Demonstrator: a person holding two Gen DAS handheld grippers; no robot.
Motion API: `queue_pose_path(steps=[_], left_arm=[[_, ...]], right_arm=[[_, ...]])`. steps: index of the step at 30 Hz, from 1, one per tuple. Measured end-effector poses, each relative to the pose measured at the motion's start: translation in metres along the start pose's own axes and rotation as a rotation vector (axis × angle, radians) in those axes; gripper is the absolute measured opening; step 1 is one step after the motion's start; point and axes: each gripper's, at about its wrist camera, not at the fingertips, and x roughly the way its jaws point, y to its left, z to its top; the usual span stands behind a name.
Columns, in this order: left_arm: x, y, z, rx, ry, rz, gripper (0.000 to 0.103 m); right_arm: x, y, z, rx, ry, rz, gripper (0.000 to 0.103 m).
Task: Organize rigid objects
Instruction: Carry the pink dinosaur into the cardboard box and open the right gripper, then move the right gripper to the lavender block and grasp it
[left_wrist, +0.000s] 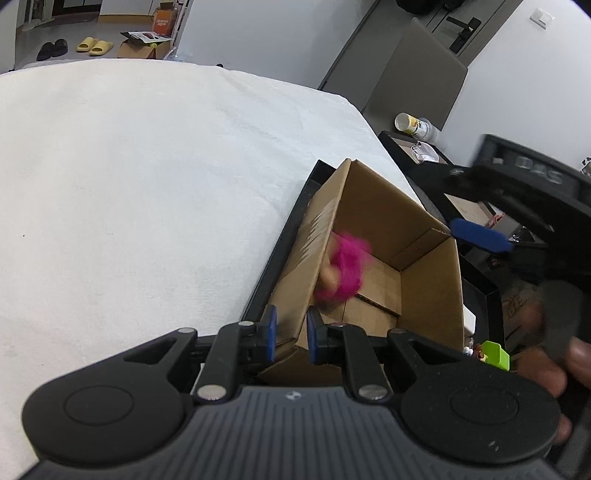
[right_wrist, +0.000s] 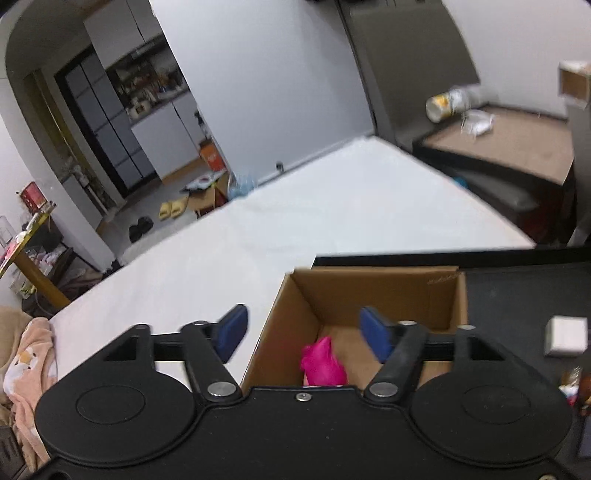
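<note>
1. Left gripper (left_wrist: 291, 334): jaws narrow, clamped on the near wall of the cardboard box (left_wrist: 424, 295), one blue pad outside, one inside.
2. Right gripper (right_wrist: 304, 332): jaws wide, nothing between the pads; it hangs over the box's open top.
3. Pink toy (left_wrist: 345, 269), blurred, inside the box, just ahead of the left jaws and below the right jaws.
4. Box sits on a black tray (left_wrist: 280, 254) at the edge of the white table (left_wrist: 147, 184).

place: home | cues: slippers (left_wrist: 92, 46) on floor, kitchen cabinets (right_wrist: 110, 107), blanket (right_wrist: 29, 365)
</note>
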Motion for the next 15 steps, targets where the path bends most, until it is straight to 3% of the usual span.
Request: queue_pose_path(steps=[6,15], left_arm=[[-0.001,-0.006,-0.001,0.014,-0.008,0.033,0.015],[-0.004,-0.015,-0.006,0.048,-0.025,0.073,0.015]], right_arm=[[-0.032,-0.015,0.000,-0.015,0.010,-0.016,0.073],[-0.068,-0.051,-0.009,0.041,-0.018,-0.097,0.084]])
